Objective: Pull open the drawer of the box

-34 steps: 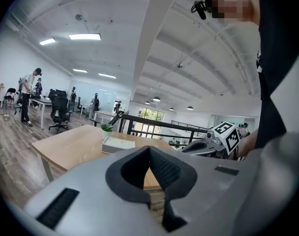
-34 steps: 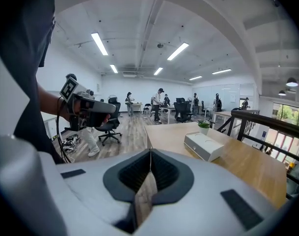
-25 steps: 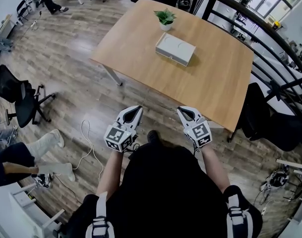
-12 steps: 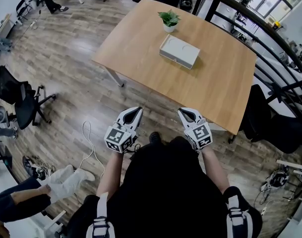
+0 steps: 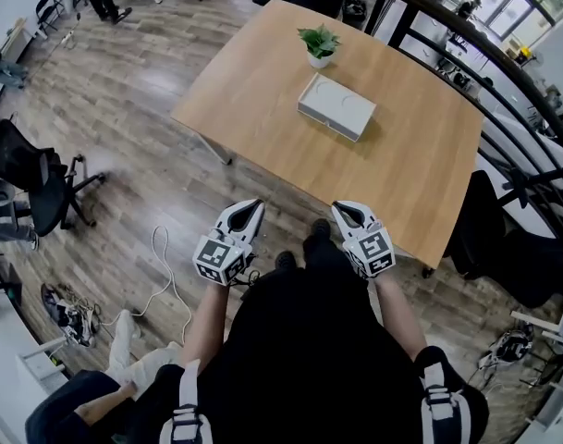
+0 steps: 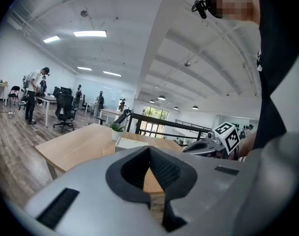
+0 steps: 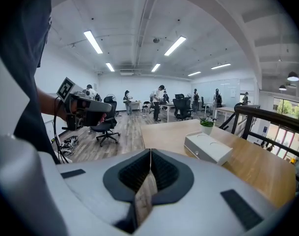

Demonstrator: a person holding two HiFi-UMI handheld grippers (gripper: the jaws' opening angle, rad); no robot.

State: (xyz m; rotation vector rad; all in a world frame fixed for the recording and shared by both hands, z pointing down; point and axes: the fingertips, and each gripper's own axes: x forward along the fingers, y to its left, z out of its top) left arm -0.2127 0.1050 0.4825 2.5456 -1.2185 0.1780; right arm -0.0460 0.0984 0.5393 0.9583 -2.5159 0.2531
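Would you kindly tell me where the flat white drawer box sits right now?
In the head view the flat white drawer box lies near the middle of the light wooden table, just in front of the small green potted plant.

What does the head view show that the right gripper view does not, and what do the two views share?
Only the head view shows the right claw from outside with its marker cube, and a white cable on the floor. Only the right gripper view shows ceiling lights, people standing far across the room, and that claw's jaws closed together. Both show the wooden table, the white box, the potted plant and the left claw.
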